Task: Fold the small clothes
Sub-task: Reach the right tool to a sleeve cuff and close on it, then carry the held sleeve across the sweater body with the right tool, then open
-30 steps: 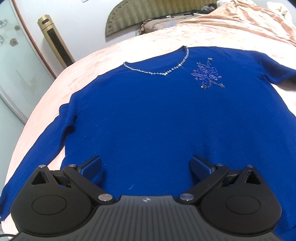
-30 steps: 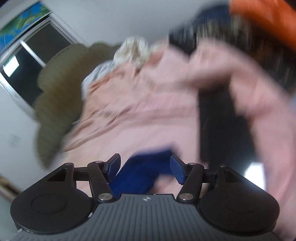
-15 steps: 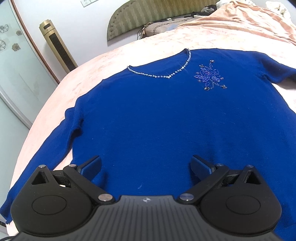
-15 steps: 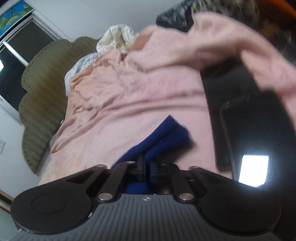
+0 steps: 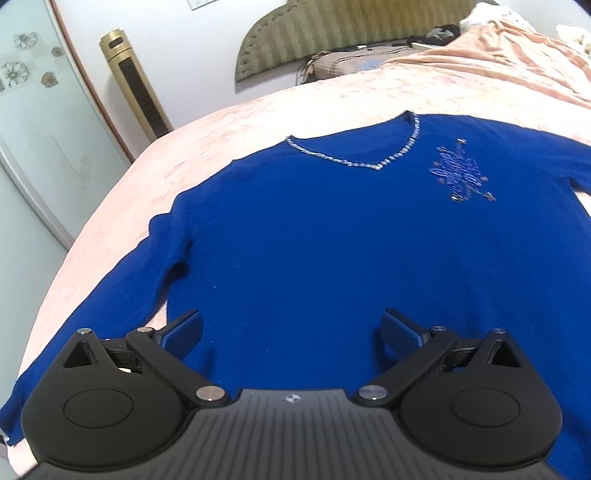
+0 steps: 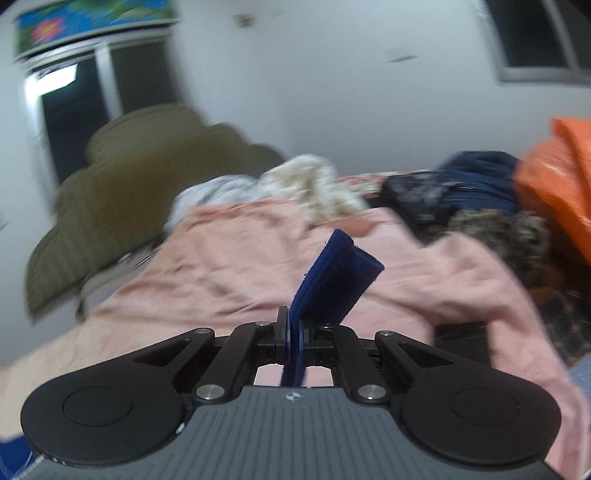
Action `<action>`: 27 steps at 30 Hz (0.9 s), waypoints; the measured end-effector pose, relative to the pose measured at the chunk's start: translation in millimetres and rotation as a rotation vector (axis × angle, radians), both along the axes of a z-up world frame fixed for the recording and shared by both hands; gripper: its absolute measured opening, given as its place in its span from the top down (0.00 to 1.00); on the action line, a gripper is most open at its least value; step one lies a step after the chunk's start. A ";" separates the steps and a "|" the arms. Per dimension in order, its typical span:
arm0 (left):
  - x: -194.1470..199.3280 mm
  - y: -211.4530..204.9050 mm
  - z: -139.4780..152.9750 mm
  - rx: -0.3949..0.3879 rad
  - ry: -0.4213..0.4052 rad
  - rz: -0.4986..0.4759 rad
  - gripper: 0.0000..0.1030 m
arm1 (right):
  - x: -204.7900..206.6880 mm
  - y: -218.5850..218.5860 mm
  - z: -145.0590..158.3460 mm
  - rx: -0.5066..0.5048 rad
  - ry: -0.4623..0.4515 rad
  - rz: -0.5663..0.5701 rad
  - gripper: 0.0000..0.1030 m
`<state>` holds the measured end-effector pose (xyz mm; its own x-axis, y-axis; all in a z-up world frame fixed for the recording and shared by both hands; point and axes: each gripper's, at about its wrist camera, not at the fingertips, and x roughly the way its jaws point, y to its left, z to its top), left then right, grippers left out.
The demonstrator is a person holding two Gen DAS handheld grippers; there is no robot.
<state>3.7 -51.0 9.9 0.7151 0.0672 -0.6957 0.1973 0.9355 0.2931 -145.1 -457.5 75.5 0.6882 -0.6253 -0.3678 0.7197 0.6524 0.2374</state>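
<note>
Two views, left wrist first. A bed point(image 5: 258, 122) with a pale pink cover fills the frame, a green padded headboard point(image 5: 332, 33) against the white wall at twelve o'clock and a tall gold tower fan point(image 5: 135, 85) standing at ten o'clock beside a frosted glass door point(image 5: 33, 122). The left gripper point(image 5: 291, 328) is released, its blue-padded jaws spread wide and holding nothing. A blue sweater point(image 5: 351, 240) lies flat, front up, on the bed; its lower body shows between the jaws, its beaded V-neck at twelve o'clock and one sleeve trailing to eight o'clock.

Right wrist view, blurred: rumpled pink bedding point(image 6: 240, 266), the same headboard point(image 6: 122, 184) at ten o'clock, a dark window beyond, mixed clothes and an orange bag point(image 6: 557, 177) at two o'clock. The right gripper point(image 6: 294, 334) is clenched on a blue sweater cuff point(image 6: 332, 269), which sticks up from the pinched pads towards one o'clock, lifted off the bedding.
</note>
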 end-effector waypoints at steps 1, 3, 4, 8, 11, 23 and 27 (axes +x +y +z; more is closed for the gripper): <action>1.5 3.7 0.8 -0.012 -0.004 0.003 0.00 | 11.1 12.7 0.6 -0.008 0.010 0.041 0.92; 4.9 10.6 1.3 -0.029 -0.007 0.015 0.00 | 34.8 39.0 2.2 -0.017 0.028 0.130 0.92; 6.7 14.1 1.0 -0.037 -0.005 0.022 0.00 | 45.8 51.6 2.8 -0.019 0.036 0.170 0.92; 14.8 27.6 -3.2 -0.068 0.022 0.049 0.00 | 88.9 107.0 1.4 -0.034 0.084 0.322 0.92; 18.6 38.8 -6.7 -0.084 0.034 0.067 0.00 | 107.2 132.5 -1.5 -0.050 0.111 0.374 0.92; 22.2 73.5 -15.2 -0.156 0.053 0.104 0.00 | 175.7 236.6 -26.3 -0.067 0.257 0.574 0.92; 22.2 76.8 -16.3 -0.168 0.058 0.102 0.00 | 191.2 265.7 -27.8 -0.102 0.290 0.627 0.92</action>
<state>25.9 25.8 -6.4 0.6688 0.0166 -0.7432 0.1111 0.9863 0.1220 46.1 -191.8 47.7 0.8136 -0.1836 -0.5517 0.2251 0.9743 0.0078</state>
